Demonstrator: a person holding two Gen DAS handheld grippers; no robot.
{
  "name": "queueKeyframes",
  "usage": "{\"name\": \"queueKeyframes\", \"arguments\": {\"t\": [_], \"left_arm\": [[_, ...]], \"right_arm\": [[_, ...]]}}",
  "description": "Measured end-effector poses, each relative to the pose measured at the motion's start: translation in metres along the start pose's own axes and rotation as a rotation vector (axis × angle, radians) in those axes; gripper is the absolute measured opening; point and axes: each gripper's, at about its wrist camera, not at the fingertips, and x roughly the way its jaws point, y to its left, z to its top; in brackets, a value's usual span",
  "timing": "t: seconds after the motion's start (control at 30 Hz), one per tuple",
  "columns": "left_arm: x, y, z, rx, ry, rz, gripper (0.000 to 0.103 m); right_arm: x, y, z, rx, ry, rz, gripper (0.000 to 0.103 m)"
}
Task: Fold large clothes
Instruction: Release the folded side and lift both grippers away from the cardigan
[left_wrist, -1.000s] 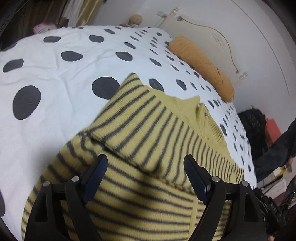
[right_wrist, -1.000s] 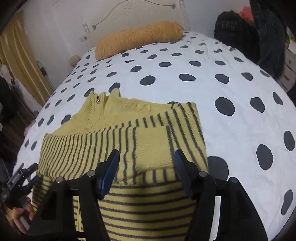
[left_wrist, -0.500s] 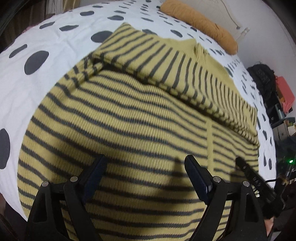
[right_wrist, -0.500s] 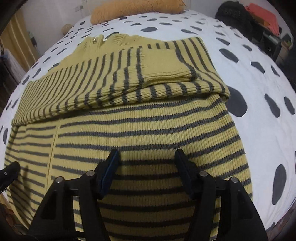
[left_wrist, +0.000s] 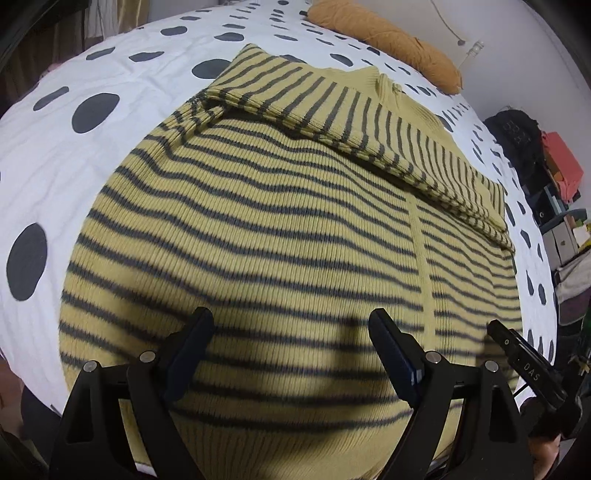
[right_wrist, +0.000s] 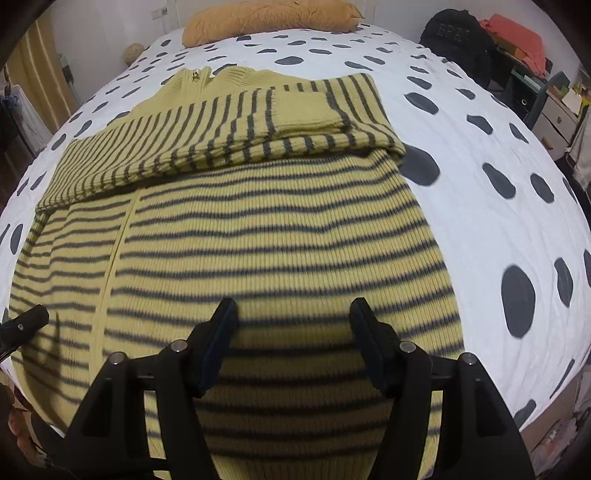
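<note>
Sweater (left_wrist: 280, 236), yellow-striped, flat on the spotted bed (left_wrist: 55, 177), sleeves folded across its top — both hand-held grippers, left (left_wrist: 291, 343) and right (right_wrist: 293, 332), gape empty above its lower half, likely to lift the hem.

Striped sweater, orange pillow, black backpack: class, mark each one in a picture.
Striped sweater (right_wrist: 258, 240): right wrist view, on its body below the folded sleeves.
Orange pillow (right_wrist: 266, 14): right wrist view, on its middle.
Black backpack (right_wrist: 452, 37): right wrist view, on its front panel.
</note>
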Motion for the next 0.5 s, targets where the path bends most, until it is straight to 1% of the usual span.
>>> {"name": "queueKeyframes", "arguments": {"t": [0.13, 0.23, 0.33, 0.4, 0.43, 0.5], "left_arm": [[-0.015, 0.011, -0.03, 0.047, -0.03, -0.011, 0.086], [-0.028, 0.019, -0.05, 0.071, -0.032, -0.017, 0.086], [-0.047, 0.03, -0.064, 0.074, -0.058, -0.031, 0.086], [-0.063, 0.045, -0.073, 0.056, -0.097, 0.009, 0.086], [-0.071, 0.057, -0.076, 0.039, -0.122, 0.03, 0.086], [-0.08, 0.076, -0.078, 0.003, -0.15, 0.058, 0.087]], "right_arm": [[-0.013, -0.014, -0.028, 0.009, -0.011, -0.001, 0.071], [-0.024, -0.021, -0.048, -0.005, -0.016, -0.005, 0.071], [-0.039, -0.033, -0.064, 0.026, -0.025, 0.008, 0.071], [-0.048, -0.042, -0.075, 0.046, -0.04, 0.017, 0.072], [-0.05, -0.05, -0.081, 0.06, -0.042, 0.006, 0.072], [-0.052, -0.068, -0.091, 0.085, -0.033, -0.013, 0.072]]}}
